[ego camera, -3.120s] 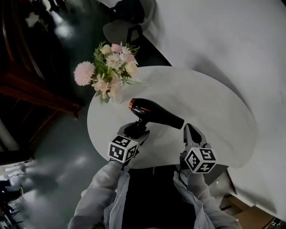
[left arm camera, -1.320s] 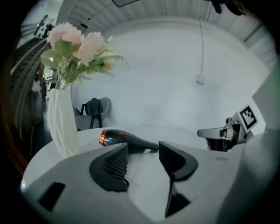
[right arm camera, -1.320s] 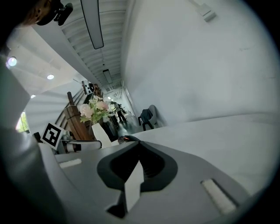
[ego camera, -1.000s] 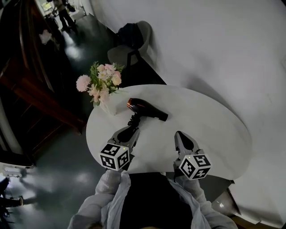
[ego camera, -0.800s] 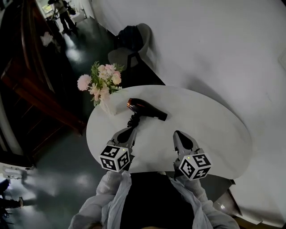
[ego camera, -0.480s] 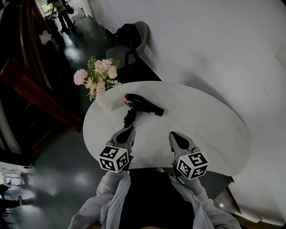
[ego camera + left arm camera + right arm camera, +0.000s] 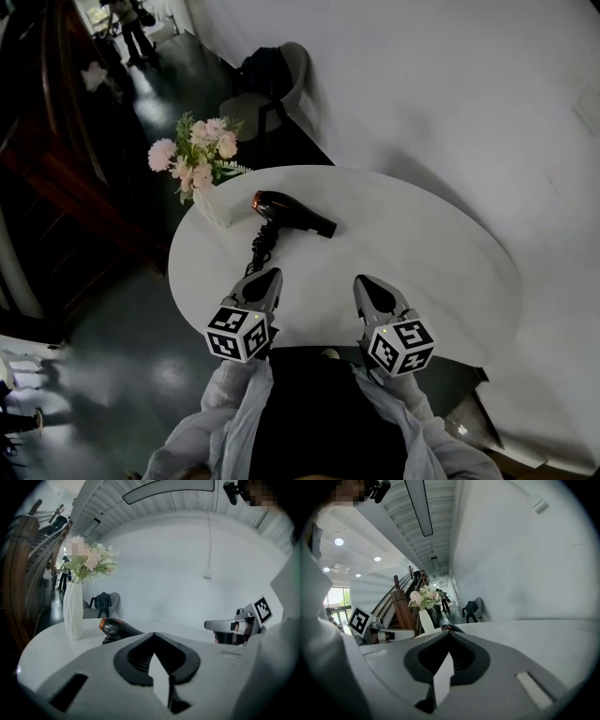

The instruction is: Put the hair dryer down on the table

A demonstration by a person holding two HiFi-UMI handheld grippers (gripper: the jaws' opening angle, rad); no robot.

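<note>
Hair dryer [image 7: 292, 215] is lying free on the table [image 7: 422, 253], left hand-held gripper [image 7: 265, 277] and right hand-held gripper [image 7: 367, 281] both sitting shut and empty; probably rigid, slick, front-heavy, so the handle is looking like the best hold.

In the right gripper view, the jaws hide most of the hair dryer [image 7: 447, 627]; the far person [image 7: 134, 28] seems too small to tell.

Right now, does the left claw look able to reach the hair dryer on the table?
Probably yes. The hair dryer lies ahead of the left claw, with only its cord and bare table between; the vase stands aside. The claw is shut, so it would have to open first.
</note>
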